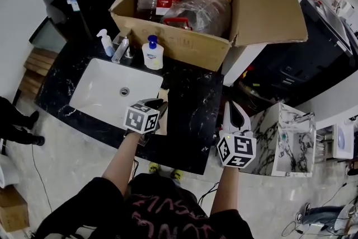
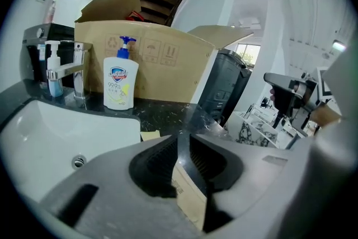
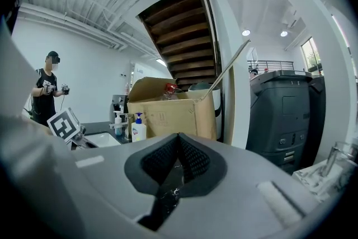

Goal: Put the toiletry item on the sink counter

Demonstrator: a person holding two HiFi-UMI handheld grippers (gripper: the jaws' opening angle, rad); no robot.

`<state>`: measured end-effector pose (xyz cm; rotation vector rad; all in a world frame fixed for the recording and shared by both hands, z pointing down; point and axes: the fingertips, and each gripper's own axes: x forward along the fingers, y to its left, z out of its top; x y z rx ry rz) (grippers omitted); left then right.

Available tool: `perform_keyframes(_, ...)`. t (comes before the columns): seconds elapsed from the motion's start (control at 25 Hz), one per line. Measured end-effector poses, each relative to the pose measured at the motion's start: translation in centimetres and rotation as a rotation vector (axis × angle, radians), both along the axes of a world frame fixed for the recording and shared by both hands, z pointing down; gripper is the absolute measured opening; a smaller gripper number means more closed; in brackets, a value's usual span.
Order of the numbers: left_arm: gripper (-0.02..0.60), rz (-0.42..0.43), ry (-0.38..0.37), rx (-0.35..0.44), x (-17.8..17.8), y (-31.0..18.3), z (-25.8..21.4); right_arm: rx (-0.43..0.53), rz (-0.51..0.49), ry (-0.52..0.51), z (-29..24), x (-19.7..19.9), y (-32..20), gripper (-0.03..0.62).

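A flat tan box (image 1: 163, 125) lies on the black marble counter (image 1: 190, 103), just right of the white sink (image 1: 100, 87). My left gripper (image 1: 161, 105) hovers low over it. In the left gripper view the box (image 2: 189, 194) shows through the narrow slit between the jaws of the left gripper (image 2: 183, 140). The jaws are slightly open and the box is beneath them, not between them. My right gripper (image 1: 235, 108) hangs off the counter's right edge, shut and empty (image 3: 178, 138). A white hand-soap bottle (image 1: 152, 54) with a blue pump stands behind the sink.
An open cardboard box (image 1: 184, 36) with bottles and a plastic bag fills the back of the counter. A faucet (image 1: 120, 48) and a small spray bottle (image 1: 104, 42) stand behind the sink. A marble-patterned stand (image 1: 282, 137) is on the right. A person stands far left (image 3: 47, 92).
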<state>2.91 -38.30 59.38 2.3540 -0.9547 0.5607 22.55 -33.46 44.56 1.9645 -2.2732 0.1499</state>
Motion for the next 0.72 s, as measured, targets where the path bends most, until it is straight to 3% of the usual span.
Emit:
perform_keyframes(0.32, -0.002, -0.018, -0.027, 0.137, -0.6, 0.1, -4.5, 0.025, 0.001, -0.007, -1.3, 0.0, 0.7, 0.009)
perform_keyframes(0.72, -0.002, -0.031, -0.037, 0.323, -1.2, 0.3, -11.5, 0.044, 0.023, -0.028, -2.6, 0.4, 1.5, 0.009)
